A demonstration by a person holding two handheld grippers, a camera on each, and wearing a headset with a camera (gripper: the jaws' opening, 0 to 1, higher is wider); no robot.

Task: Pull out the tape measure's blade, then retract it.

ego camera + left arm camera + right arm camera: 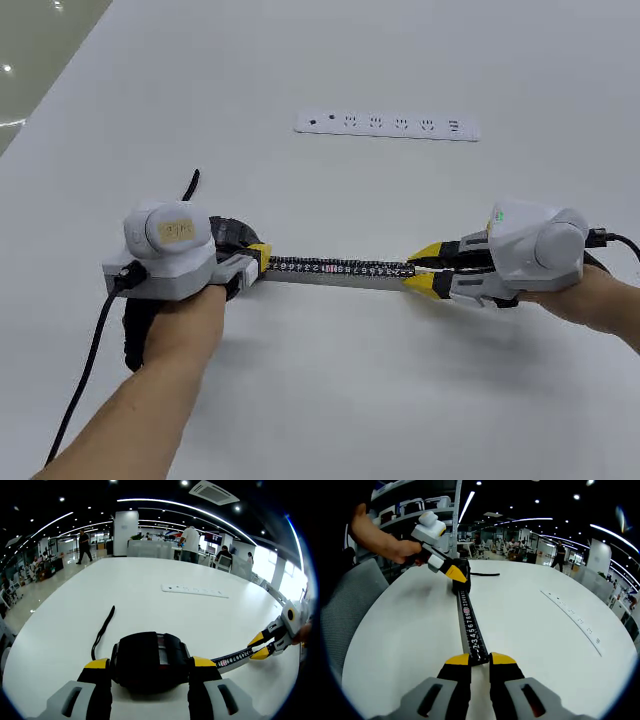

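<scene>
Yellow-tipped, your left claw (pixel 150 663) is clamped on the black tape case (pixel 150 652), held low over the white tabletop (pixel 165 610); whether the case touches it is unclear. The blade (pixel 470 625) runs straight out of the case to your right claw (pixel 480 661), whose jaws are closed on the blade's end. A black strap (pixel 103 628) lies on the tabletop behind the case. A white power strip (pixel 387 124) lies farther back, well apart from both claws.

In the head view the left gripper (pixel 260 260) covers most of the black tape measure case (pixel 231 230) it clamps, and the end of the black numbered blade (pixel 476 642) is hidden between the closed jaws of the right gripper (pixel 479 658).
</scene>
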